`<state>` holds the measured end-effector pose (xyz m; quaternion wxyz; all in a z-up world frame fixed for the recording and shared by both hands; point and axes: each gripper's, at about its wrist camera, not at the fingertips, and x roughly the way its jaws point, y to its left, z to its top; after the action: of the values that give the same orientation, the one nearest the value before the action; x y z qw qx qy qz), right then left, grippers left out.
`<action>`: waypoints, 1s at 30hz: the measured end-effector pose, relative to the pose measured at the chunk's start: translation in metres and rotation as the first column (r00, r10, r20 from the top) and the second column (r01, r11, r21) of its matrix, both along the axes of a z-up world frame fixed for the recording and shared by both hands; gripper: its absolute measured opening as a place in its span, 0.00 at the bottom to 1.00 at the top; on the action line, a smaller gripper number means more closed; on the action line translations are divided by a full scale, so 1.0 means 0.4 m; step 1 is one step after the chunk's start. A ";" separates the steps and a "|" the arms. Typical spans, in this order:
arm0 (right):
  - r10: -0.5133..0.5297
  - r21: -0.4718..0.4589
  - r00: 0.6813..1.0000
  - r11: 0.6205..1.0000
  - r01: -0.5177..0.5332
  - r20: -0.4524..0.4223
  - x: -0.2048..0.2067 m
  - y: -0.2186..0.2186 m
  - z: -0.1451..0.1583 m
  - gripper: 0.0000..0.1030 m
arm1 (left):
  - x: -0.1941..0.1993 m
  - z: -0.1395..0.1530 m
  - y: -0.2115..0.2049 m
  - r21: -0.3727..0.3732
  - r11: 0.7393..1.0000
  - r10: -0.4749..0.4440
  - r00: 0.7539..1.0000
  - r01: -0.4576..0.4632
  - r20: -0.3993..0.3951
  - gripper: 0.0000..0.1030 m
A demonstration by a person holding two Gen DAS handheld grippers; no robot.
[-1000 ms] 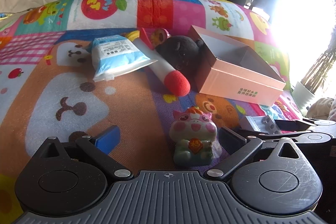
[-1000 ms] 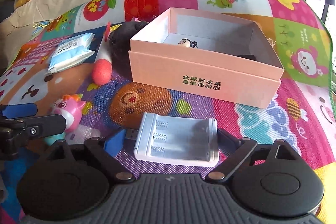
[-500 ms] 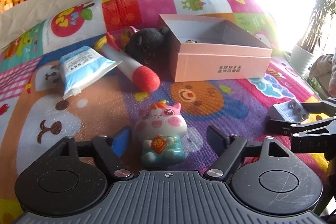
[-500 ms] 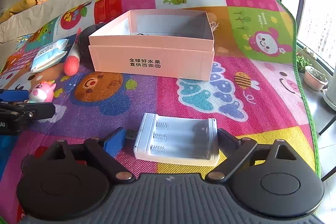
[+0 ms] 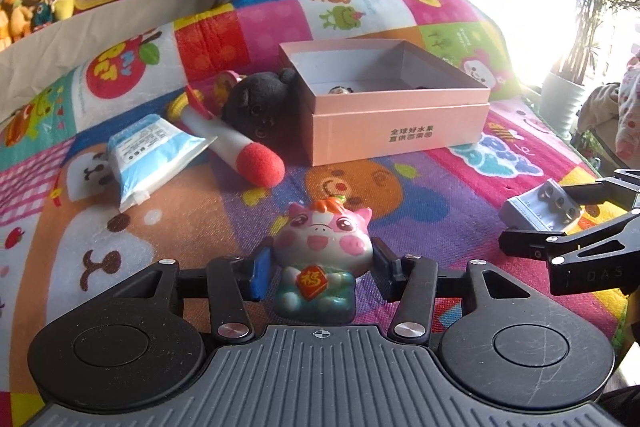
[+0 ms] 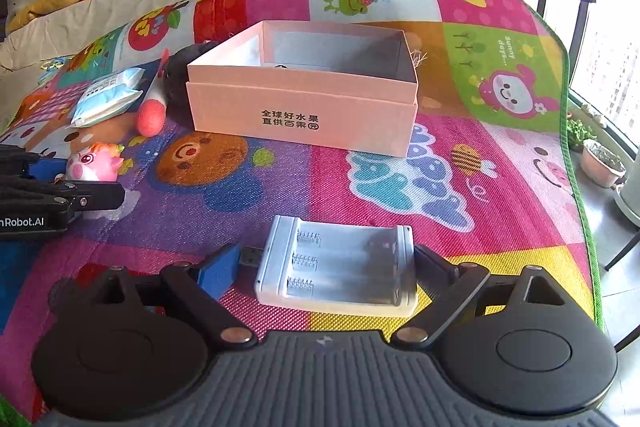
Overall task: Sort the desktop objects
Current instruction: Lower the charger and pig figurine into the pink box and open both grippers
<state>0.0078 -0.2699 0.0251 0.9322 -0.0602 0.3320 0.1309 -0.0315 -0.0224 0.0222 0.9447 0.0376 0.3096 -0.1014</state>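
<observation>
The pig figurine (image 5: 322, 259) stands upright at the lower centre of the left wrist view, face toward the camera, its long axis vertical. The left gripper (image 5: 320, 269) has just been closing, and its blue pad and black pad now sit against the pig's two cheeks, so it looks clamped on the toy. It reaches forward and tilts down at the colourful play mat (image 5: 168, 227).

In the right wrist view the grey battery holder (image 6: 340, 269) lies flat at the lower centre, its long side running left to right across the frame, a USB plug sticking out toward the left. The right gripper (image 6: 326, 265) stands wide, the black pad touching the holder's right end; whether the blue pad bears on the plug I cannot tell. It also points forward and downward.

One pink box (image 6: 304, 87) sits open in the middle of the frame, lettered side facing us. Left of it lie one black plush (image 5: 260, 107), one toy microphone (image 5: 236, 147) pointing its red foam head lower right, and one blue wipes packet (image 5: 148, 151).
</observation>
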 end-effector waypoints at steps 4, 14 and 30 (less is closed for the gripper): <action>0.038 0.017 0.999 0.999 -0.038 0.008 -0.037 -0.022 0.032 0.89 | -0.039 0.015 -0.006 0.012 0.999 -0.049 0.999 0.049 0.014 0.53; 0.104 0.108 0.987 0.987 -0.117 0.119 -0.071 -0.077 0.190 0.89 | 0.011 0.151 -0.025 0.001 0.991 -0.132 0.975 0.134 0.179 0.53; -0.036 0.205 0.977 0.979 -0.008 0.211 0.387 -0.004 0.408 0.92 | 0.246 0.177 0.037 -0.020 0.999 -0.020 0.970 0.026 0.240 0.95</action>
<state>0.1625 -0.2713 0.1883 0.9646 0.0246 0.2150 0.1505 0.0669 -0.0075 0.0931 0.9743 0.0422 0.1914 -0.1108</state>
